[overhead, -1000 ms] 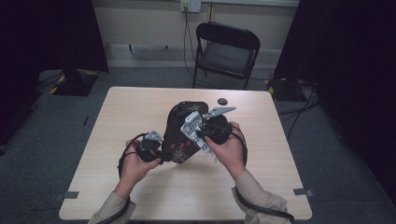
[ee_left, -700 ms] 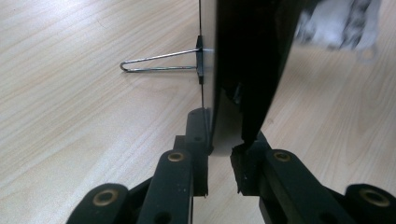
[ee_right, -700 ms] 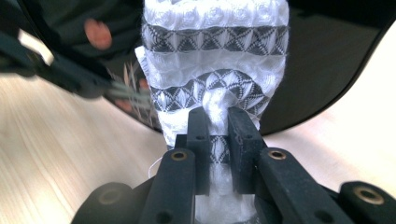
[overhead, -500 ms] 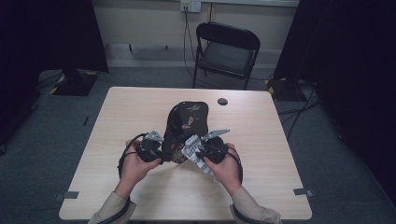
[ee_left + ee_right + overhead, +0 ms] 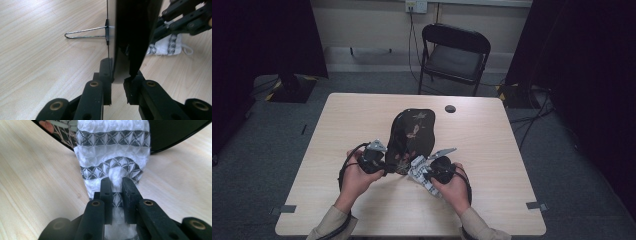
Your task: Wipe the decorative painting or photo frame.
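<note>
High view, left gripper: held in the person's left hand, jaws clamped on the near edge of a black floral plaque that stands propped on the wooden table.
High view, right gripper: held in the right hand, just right of the plaque's near end, jaws pinched on a white patterned cloth; the cloth hangs below and to the left of this gripper, close to the plaque's lower edge.
High view, background: a black folding chair beyond the far table edge; a small dark disc on the table past the plaque.

Left gripper view, left gripper: jaws narrow, gripping the thin edge of the plaque, which rises straight ahead of the jaws.
Left gripper view, stand: a wire leg sticks out from the plaque's back, left of the jaws.
Left gripper view, cloth: right of the jaws, beyond the plaque, on the table.

Right gripper view, right gripper: jaws nearly together, squeezing a bunched fold of the cloth.
Right gripper view, plaque: directly ahead of the jaws, behind the cloth; whether they touch cannot be told.
</note>
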`<state>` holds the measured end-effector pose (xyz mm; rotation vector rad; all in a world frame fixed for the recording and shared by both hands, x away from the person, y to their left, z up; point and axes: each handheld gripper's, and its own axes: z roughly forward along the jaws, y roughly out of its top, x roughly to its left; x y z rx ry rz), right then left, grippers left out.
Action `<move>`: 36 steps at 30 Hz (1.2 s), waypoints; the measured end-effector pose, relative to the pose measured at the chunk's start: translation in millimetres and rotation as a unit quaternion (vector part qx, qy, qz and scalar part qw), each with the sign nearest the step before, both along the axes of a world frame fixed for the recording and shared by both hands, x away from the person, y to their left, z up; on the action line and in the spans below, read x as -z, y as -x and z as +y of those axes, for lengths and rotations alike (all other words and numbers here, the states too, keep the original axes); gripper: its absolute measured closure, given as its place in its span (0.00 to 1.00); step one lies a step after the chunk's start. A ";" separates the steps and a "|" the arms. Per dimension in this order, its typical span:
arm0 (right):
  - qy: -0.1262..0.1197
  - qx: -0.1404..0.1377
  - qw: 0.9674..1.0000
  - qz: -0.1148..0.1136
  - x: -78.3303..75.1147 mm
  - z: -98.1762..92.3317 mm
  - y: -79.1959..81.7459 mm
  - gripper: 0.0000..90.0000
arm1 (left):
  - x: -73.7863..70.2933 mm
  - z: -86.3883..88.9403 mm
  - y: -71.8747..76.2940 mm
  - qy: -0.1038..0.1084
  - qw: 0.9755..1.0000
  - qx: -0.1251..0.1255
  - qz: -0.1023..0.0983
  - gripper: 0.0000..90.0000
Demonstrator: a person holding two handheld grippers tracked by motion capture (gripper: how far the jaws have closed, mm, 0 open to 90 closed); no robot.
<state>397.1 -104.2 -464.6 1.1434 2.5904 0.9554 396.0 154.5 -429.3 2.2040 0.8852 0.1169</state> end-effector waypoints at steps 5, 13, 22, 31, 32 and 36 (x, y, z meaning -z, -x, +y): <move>-0.014 0.004 1.000 -0.028 -33.2 -6.2 -2.9 0.90 | 0.0 -0.1 -0.1 0.001 1.000 -0.001 0.000 0.87; -0.026 -0.006 0.995 -0.100 -120.0 -0.3 -12.9 0.90 | 0.1 0.0 -0.1 0.001 1.000 -0.002 0.001 0.87; -0.042 -0.013 0.990 -0.134 -167.4 14.0 -22.1 0.90 | 0.2 -0.2 -0.4 0.005 1.000 -0.003 0.003 0.87; -0.030 -0.020 0.994 -0.101 -120.6 16.7 -16.4 0.90 | -0.1 0.2 -0.6 0.000 1.000 0.001 0.001 0.87; -0.029 -0.020 0.995 -0.097 -114.3 16.4 -15.7 0.90 | 0.0 0.3 -0.6 0.001 1.000 0.000 0.001 0.87; -0.023 -0.018 0.996 -0.080 -91.9 14.7 -13.5 0.90 | -0.1 0.5 -0.9 0.001 1.000 0.000 0.002 0.87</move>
